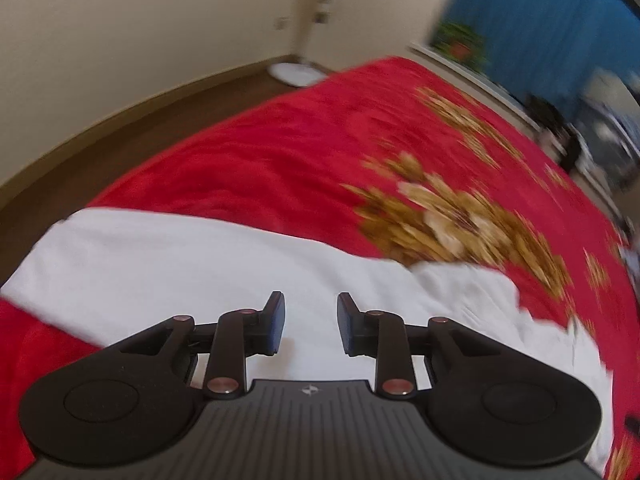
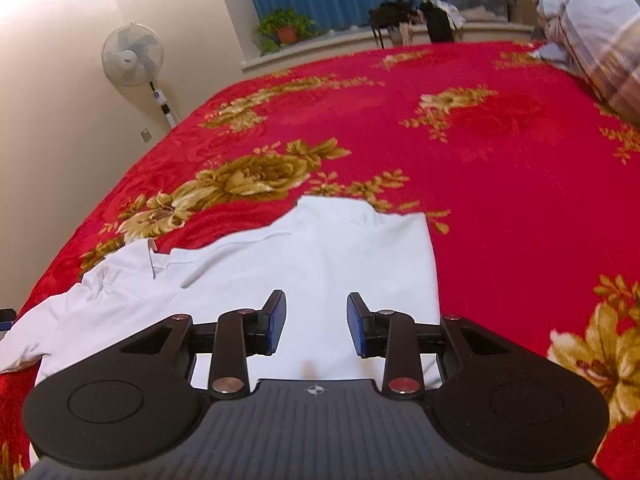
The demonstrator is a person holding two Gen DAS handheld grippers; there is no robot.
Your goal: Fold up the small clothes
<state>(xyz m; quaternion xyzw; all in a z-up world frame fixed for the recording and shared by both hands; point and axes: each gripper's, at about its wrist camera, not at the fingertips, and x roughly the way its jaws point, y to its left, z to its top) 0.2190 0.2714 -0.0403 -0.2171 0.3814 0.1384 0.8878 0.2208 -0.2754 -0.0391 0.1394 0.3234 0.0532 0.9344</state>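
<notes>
On the near edge of a bed covered by a red blanket with gold flowers lay a white garment, spread mostly flat, with a collar-like flap and some rumpling toward the bed's left side. Both tools hung just above that cloth and pointed forward and downward across the bed.

The left gripper had its fingers apart, nothing between them, with plain white cloth showing in the gap. Its view was smeared with blur. The right gripper likewise had its fingers apart and empty, above the garment's straighter right-hand part, near its right edge.

Neither tool held the garment, so the step appeared to be settling on the next grip for a fold. To do that well, each pair of fingers would likely need to come down onto a near edge of the cloth, pinch only the white fabric and not the blanket beneath, and lift both sides evenly so the fold landed straight. The rumpled left portion seemed to want smoothing first.

A standing fan and a potted plant stood beyond the bed.
</notes>
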